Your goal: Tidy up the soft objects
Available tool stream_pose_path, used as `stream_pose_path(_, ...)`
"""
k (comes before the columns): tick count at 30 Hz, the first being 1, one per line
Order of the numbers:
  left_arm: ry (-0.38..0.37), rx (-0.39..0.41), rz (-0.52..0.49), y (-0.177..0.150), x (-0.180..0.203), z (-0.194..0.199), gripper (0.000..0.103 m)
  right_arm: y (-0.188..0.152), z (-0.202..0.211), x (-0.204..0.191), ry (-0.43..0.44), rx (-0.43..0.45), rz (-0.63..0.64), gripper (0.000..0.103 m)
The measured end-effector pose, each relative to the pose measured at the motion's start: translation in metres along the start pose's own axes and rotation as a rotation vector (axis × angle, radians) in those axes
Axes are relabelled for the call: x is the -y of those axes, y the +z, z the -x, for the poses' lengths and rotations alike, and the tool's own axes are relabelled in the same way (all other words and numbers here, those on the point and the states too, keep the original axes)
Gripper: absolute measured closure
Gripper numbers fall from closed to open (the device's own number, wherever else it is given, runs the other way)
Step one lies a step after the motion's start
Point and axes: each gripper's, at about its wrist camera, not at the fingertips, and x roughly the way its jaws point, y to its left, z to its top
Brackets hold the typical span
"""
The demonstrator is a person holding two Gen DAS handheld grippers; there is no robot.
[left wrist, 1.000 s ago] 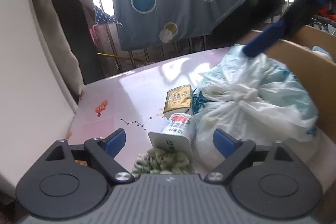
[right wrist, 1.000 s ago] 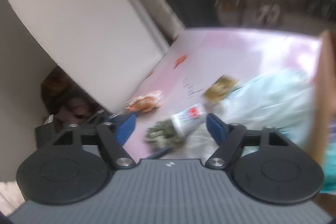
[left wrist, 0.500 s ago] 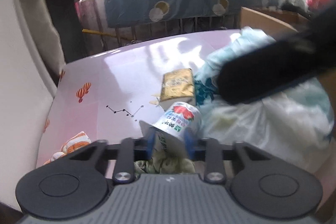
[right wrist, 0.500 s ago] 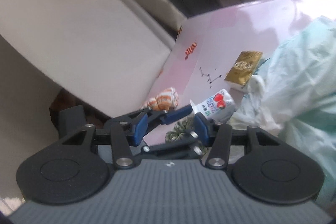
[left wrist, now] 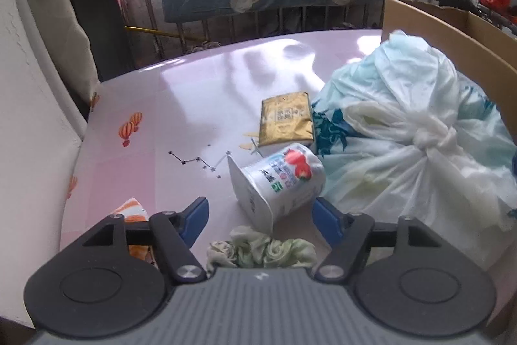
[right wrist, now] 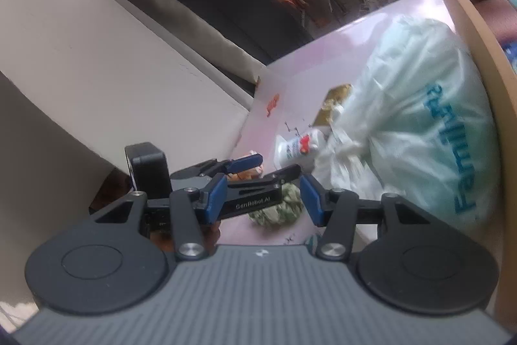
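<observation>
The left tongs (left wrist: 260, 217) are hovering low over the pink bench (left wrist: 200, 76) with their blue fingers (left wrist: 194, 217) spread wide and released, gripping nothing. A white yogurt cup (left wrist: 278, 180) is lying tipped on its side between the fingers, and a crumpled green scrunchie (left wrist: 261, 251) is sitting just below it, close to the tongs' body. A gold packet (left wrist: 286, 120) is lying beyond the cup, touching a knotted plastic bag (left wrist: 404, 144) that is leaning against a cardboard box (left wrist: 452, 34). An orange striped cloth (left wrist: 132, 210) is peeking out beside the left finger. The right tongs (right wrist: 263, 194) are also standing released and empty, looking over the left tongs toward the scrunchie (right wrist: 278, 209) and the bag (right wrist: 420, 134)
</observation>
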Motion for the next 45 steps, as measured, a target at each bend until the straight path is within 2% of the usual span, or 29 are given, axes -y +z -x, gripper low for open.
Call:
stream_pose_path(3,-0.003,0.017,-0.079,0.002,0.004,-0.006,0.03,-0.009,-0.006,0.006,0.01,-0.02,-0.028,0.052)
stream_pose_path(6,0.005,0.033,-0.2,0.007,0.008,-0.016,0.019,-0.019,-0.015,0.008,0.014,-0.049,-0.035,0.052)
stream_pose_path(8,-0.021,0.031,-0.258,0.008,0.006,-0.024,0.017,-0.021,-0.021,0.007,0.006,-0.062,-0.029,0.052)
stream_pose_path(11,-0.075,0.015,-0.291,0.009,0.001,-0.035,0.017,-0.023,-0.028,0.008,0.002,-0.075,-0.034,0.051)
stream_pose_path(13,-0.099,0.015,-0.296,0.007,0.0,-0.04,0.018,-0.022,-0.034,0.009,0.001,-0.083,-0.047,0.051)
stream_pose_path(15,-0.1,0.023,-0.288,0.006,-0.001,-0.044,0.028,-0.023,-0.039,0.01,0.0,-0.089,-0.057,0.051)
stream_pose_path(16,-0.107,0.024,-0.278,0.006,-0.001,-0.044,0.028,-0.023,-0.042,0.01,0.0,-0.094,-0.061,0.051)
stream_pose_path(22,-0.068,0.039,-0.282,0.007,0.011,-0.037,0.033,-0.029,-0.045,0.015,0.005,-0.106,-0.087,0.051)
stream_pose_path(24,-0.047,0.048,-0.282,0.012,0.016,-0.032,0.038,-0.032,-0.043,0.019,0.009,-0.1,-0.101,0.051)
stream_pose_path(29,-0.018,0.071,-0.253,0.033,0.022,-0.019,0.042,-0.039,-0.034,0.025,0.023,-0.082,-0.128,0.051)
stream_pose_path(34,0.006,0.06,-0.21,0.047,0.026,-0.011,0.042,-0.044,-0.018,0.028,0.033,-0.048,-0.14,0.051)
stream_pose_path(40,0.009,0.095,-0.154,0.059,0.024,0.037,0.042,-0.047,0.003,0.03,0.043,0.001,-0.137,0.051)
stream_pose_path(45,-0.021,0.105,-0.159,0.04,0.034,0.093,0.042,-0.05,0.016,0.031,0.056,0.035,-0.137,0.051)
